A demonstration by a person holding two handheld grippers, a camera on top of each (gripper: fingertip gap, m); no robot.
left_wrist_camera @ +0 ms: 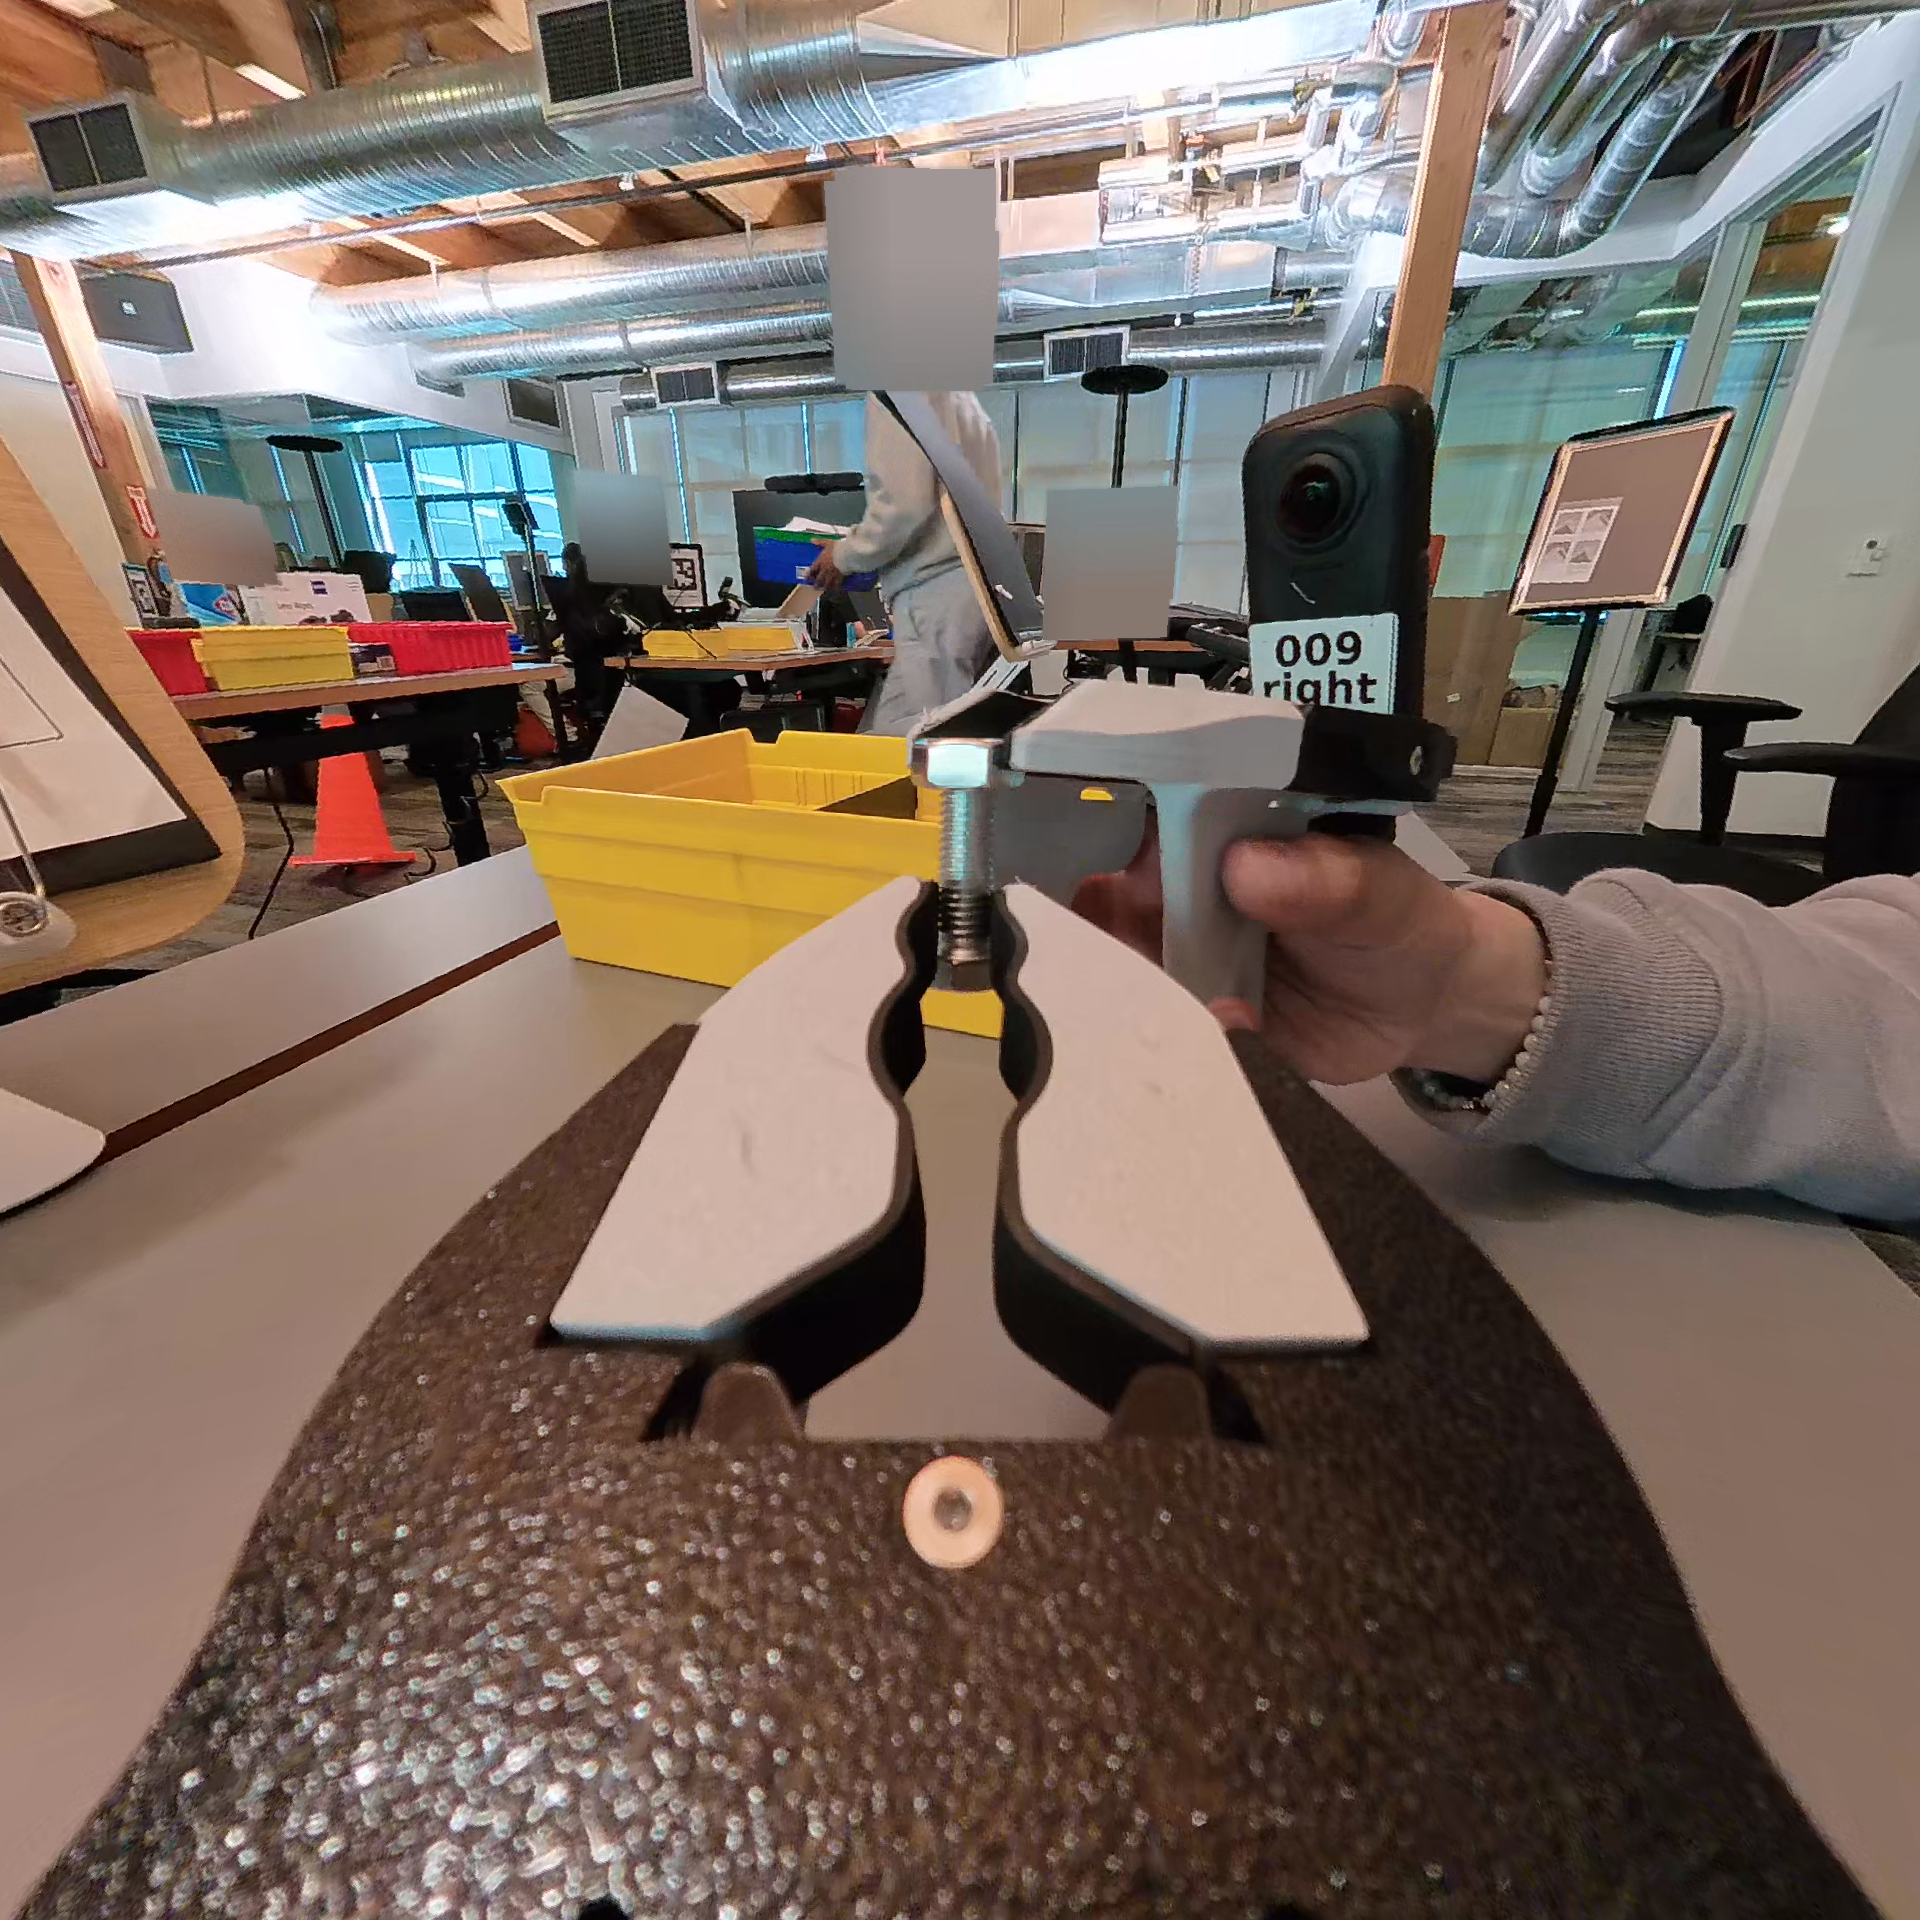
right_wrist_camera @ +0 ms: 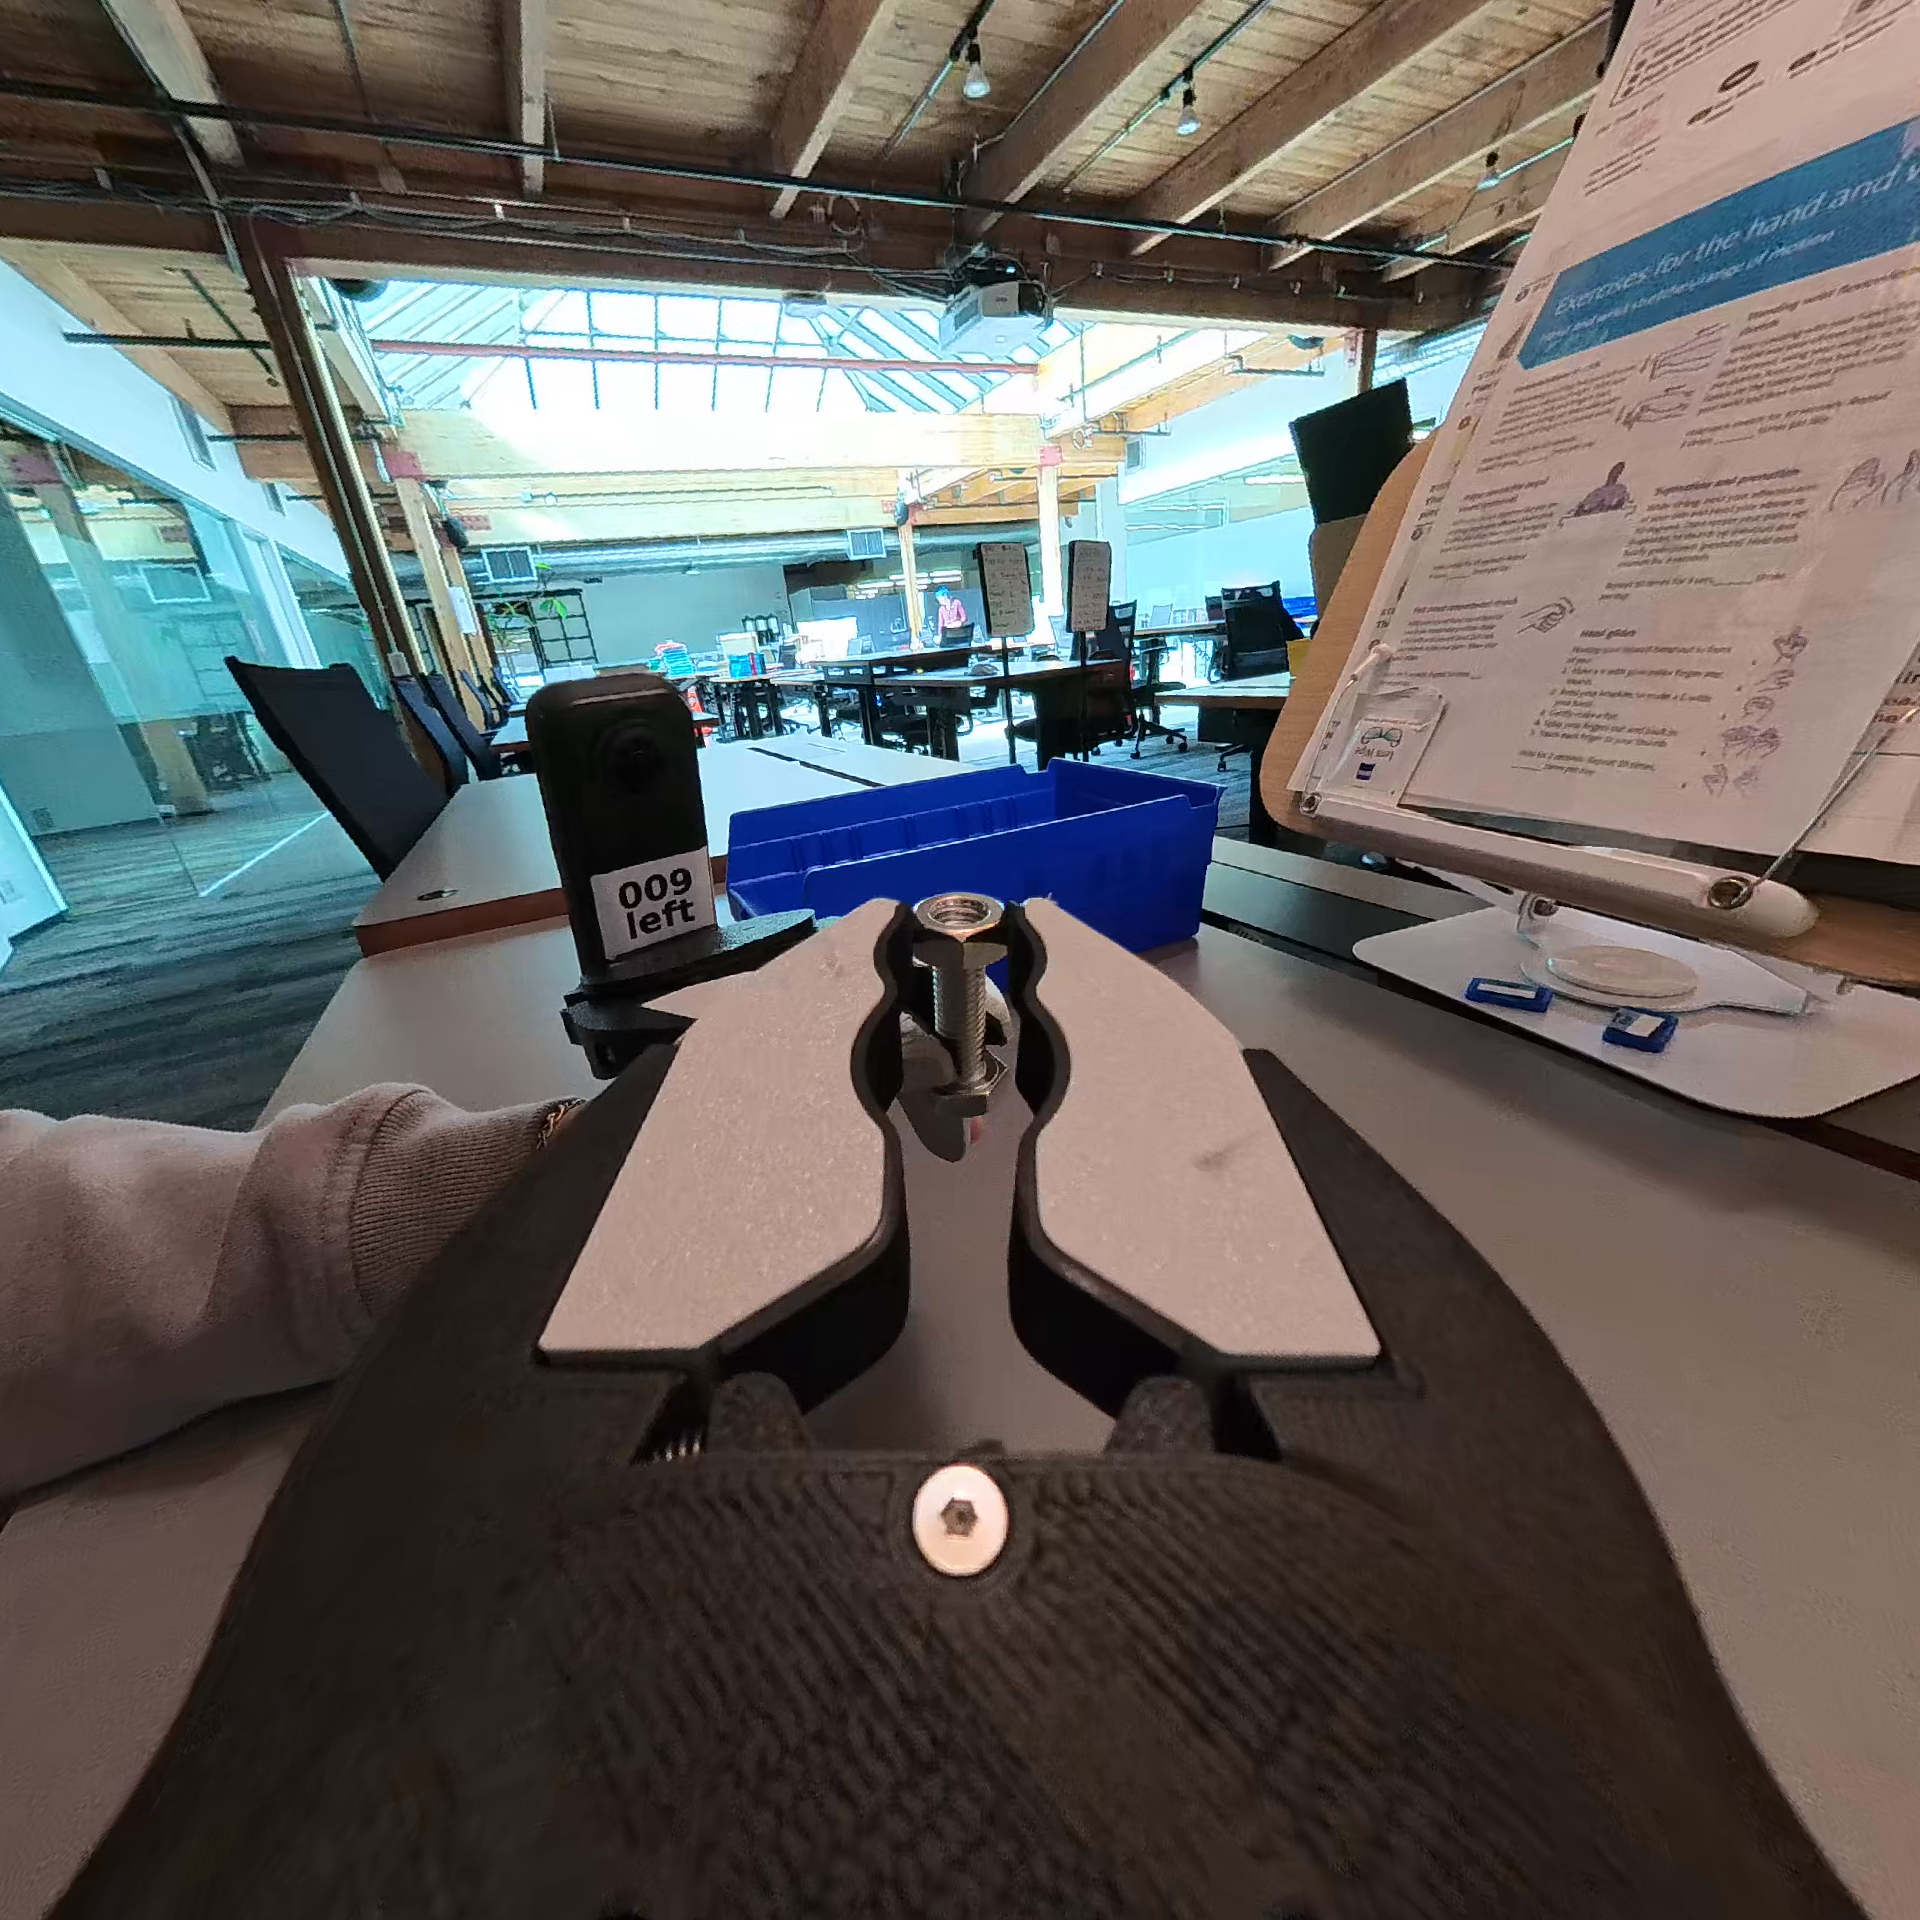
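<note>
Your left gripper (left_wrist_camera: 964, 940) is clamped on the lower end of an upright silver bolt (left_wrist_camera: 966, 862). Your right gripper (right_wrist_camera: 958, 925) is closed on the nut (right_wrist_camera: 957, 921) at its top, above the table (left_wrist_camera: 312, 1091), near the yellow bin (left_wrist_camera: 707, 862).

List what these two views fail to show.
- Yellow bin contents: left wrist view, its near wall hides the floor.
- Blue bin interior: right wrist view, its front wall and the right tool block it.
- Bolt lower end: left wrist view, shadowed inside the left tool.
</note>
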